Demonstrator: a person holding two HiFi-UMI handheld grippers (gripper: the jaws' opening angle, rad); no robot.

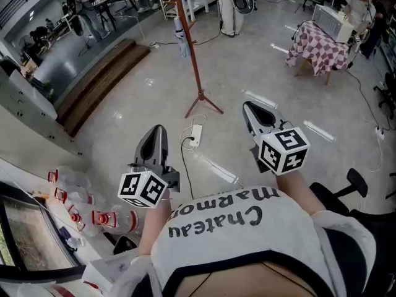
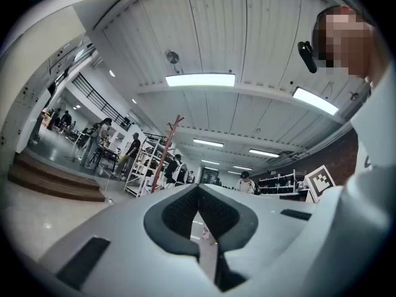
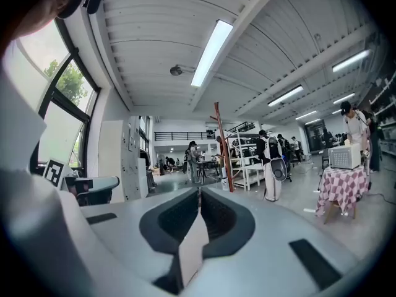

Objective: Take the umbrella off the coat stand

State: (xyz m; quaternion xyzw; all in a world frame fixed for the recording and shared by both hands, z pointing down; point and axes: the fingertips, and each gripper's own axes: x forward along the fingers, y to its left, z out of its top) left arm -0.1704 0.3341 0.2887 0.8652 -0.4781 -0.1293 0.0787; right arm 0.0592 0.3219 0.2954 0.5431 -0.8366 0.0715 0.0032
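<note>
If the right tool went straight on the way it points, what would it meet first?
Nothing close: open floor, then probably the coat stand, just right of its line; depth is unclear.

A: Bright?
B: Yes: long white ceiling strip lights point(image 2: 200, 80) above the left claw point(image 2: 198, 188) streak glare across the glossy grey floor point(image 1: 247, 67).
A: Sharp?
B: Mostly; both gripper views bow heavily at the edges, corners black.

Folded pale-blue umbrella point(image 1: 182, 44) hangs on upright brown coat stand point(image 1: 192, 54).
</note>
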